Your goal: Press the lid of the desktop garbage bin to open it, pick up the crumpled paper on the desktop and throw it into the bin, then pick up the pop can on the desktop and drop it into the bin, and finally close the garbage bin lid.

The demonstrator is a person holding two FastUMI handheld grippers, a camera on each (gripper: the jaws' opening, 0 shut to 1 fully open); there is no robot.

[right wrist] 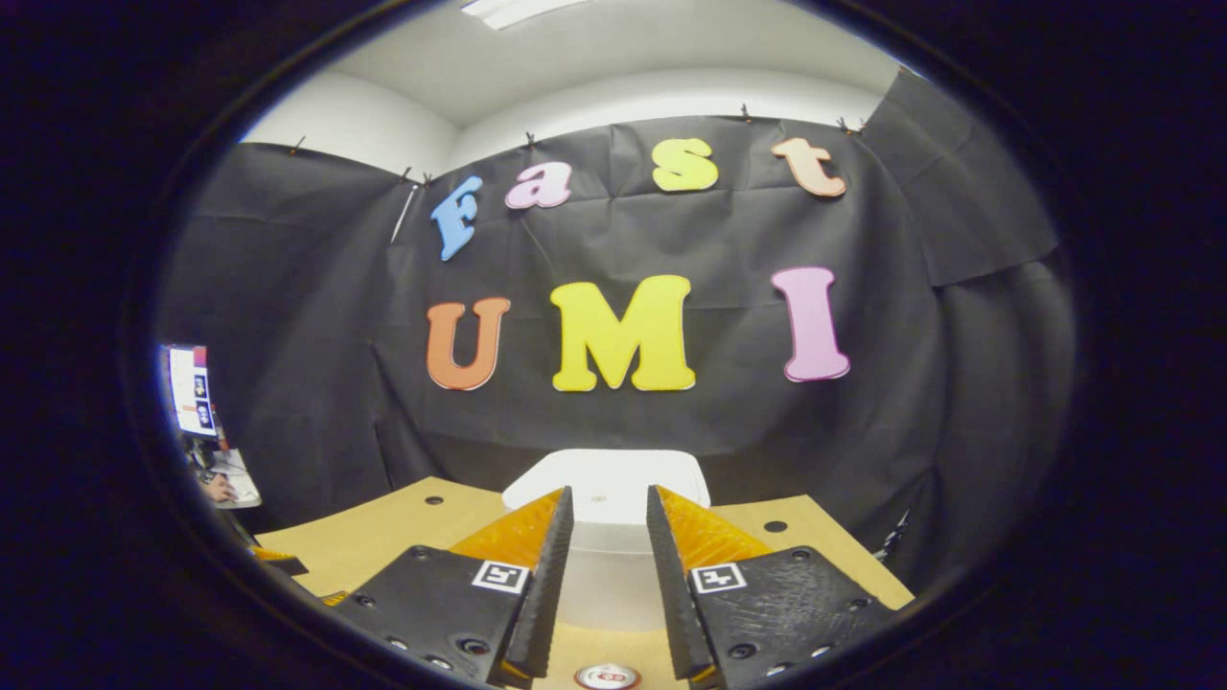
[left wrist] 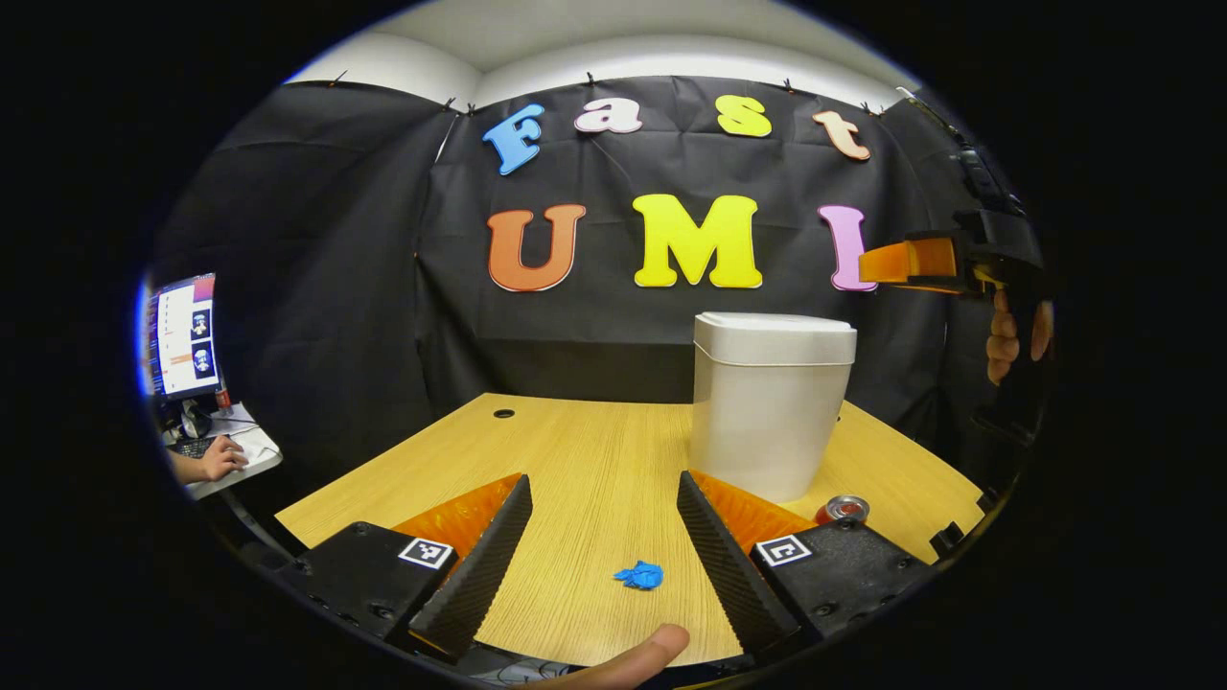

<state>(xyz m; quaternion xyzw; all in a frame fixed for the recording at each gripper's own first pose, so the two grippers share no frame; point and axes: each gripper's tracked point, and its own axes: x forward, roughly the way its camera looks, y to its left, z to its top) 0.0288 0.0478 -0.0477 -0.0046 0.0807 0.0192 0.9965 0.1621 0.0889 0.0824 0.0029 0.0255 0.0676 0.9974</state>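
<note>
In the left gripper view a white desktop bin (left wrist: 767,422) stands on the wooden table (left wrist: 575,441), its lid (left wrist: 775,335) closed. A blue crumpled paper (left wrist: 640,575) lies near the table's front edge, between the fingers of my left gripper (left wrist: 602,484), which is wide open and holds nothing. A red pop can (left wrist: 845,507) stands by the bin's base, partly hidden behind one finger. My right gripper (left wrist: 911,261), held in a hand (left wrist: 1007,335), hangs above and right of the bin. In the right gripper view the gripper (right wrist: 609,494) is narrowly open over the lid (right wrist: 606,479), with the can (right wrist: 607,677) below.
At the far left stands a monitor (left wrist: 182,335), and a person's hand (left wrist: 222,458) rests on a side desk. A thumb (left wrist: 637,654) shows at the bottom edge. The table has cable holes (left wrist: 503,413) near its back. Black cloth walls close in the booth.
</note>
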